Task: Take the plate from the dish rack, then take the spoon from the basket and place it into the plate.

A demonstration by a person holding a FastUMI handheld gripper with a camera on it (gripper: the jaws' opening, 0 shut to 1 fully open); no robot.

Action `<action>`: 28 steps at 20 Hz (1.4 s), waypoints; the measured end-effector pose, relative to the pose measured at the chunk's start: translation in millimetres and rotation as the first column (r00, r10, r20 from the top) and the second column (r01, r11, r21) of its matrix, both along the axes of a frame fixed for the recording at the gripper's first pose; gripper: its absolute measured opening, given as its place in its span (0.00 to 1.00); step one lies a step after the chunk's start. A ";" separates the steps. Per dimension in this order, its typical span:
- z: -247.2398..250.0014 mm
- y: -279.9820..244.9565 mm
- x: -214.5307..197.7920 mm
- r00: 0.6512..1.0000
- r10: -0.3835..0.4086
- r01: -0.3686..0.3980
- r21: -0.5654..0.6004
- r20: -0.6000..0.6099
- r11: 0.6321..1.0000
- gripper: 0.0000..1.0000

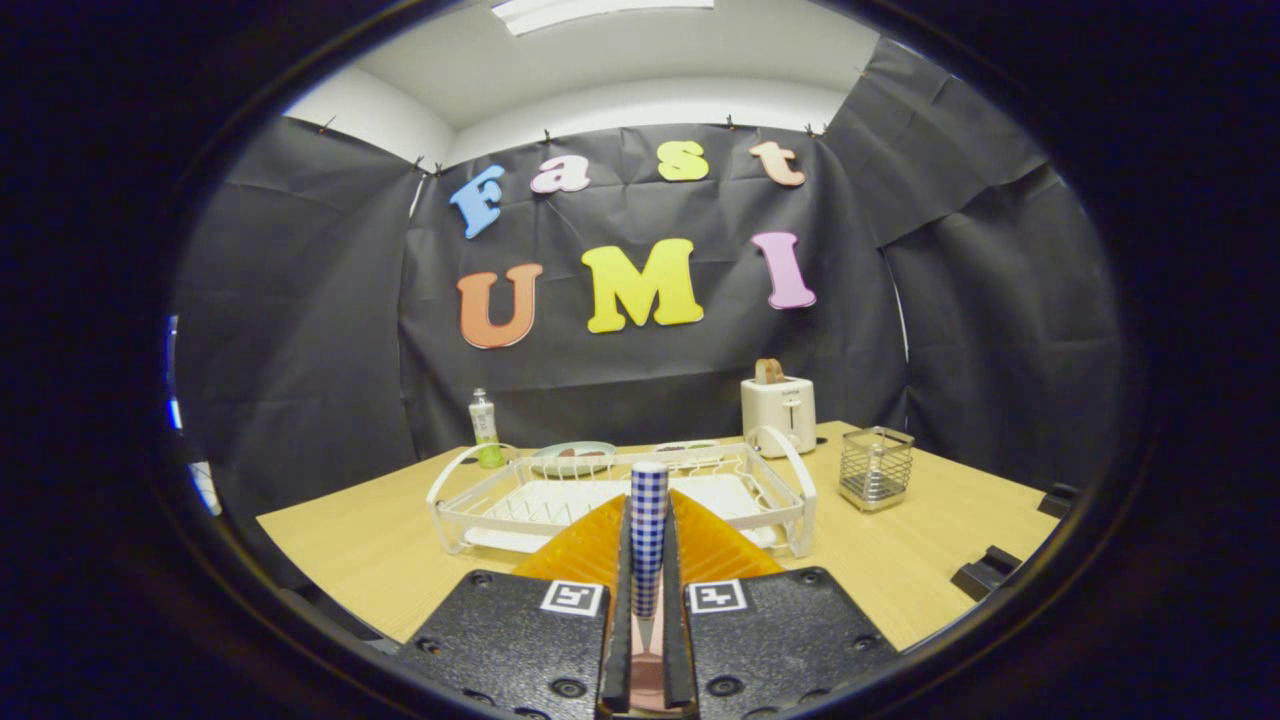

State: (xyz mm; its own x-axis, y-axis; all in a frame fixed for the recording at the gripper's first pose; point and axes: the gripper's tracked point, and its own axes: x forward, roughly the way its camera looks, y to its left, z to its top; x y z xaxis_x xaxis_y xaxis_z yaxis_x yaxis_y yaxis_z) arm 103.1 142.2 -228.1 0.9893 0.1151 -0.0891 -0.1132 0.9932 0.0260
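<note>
Here the gripper (648, 520) pinches the checked spoon handle (649, 530) upright before the bare dish rack (620, 495)

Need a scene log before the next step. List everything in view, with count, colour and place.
Spoon: one, blue-and-white checked handle, clamped upright between the fingers.
Dish rack: one, white, on the table just beyond the fingers.
Plate: one, pale green, behind the rack.
Bottle: one, clear with green, beside the rack's far left corner.
Toaster: one, white, a brown slice in it, behind the rack.
Basket: one, silver wire, right of the rack.
Table: one, light wood.
Gripper: one, shut on the spoon.
</note>
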 end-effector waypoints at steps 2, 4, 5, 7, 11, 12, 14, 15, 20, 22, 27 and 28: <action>-4.3 -0.6 1.5 1.000 0.003 -0.003 -0.018 -0.009 1.000 0.18; -3.5 -5.5 2.3 1.000 -0.006 0.006 -0.015 -0.008 1.000 0.19; -2.2 -6.0 1.5 1.000 -0.004 0.004 -0.008 -0.008 1.000 0.19; 0.0 -15.1 1.3 1.000 -0.027 0.027 -0.013 -0.002 1.000 0.20; 11.3 -30.0 -1.1 0.998 -0.062 0.062 -0.012 0.008 0.998 0.22; 17.1 -35.2 -3.8 0.997 -0.069 0.069 -0.007 0.017 0.998 0.23; 30.1 -40.8 -11.5 0.998 -0.059 0.059 -0.014 0.037 0.998 0.29; 37.6 -47.6 -16.5 0.996 -0.068 0.069 -0.023 0.049 0.997 0.42; 85.5 -69.4 -43.7 0.985 -0.100 0.106 -0.035 0.139 0.994 1.00; 101.5 -73.0 -56.9 0.984 -0.101 0.108 -0.038 0.149 0.993 1.00; 129.4 -78.7 -94.4 0.991 -0.086 0.088 -0.013 0.098 0.996 1.00; 133.8 -84.0 -99.0 0.992 -0.089 0.090 -0.006 0.088 0.996 1.00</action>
State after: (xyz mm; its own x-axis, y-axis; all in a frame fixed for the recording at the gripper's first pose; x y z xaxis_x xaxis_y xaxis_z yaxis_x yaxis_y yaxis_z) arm 4.1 58.2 -94.4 0.9997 0.0251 -0.0023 -0.0250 0.9996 0.0102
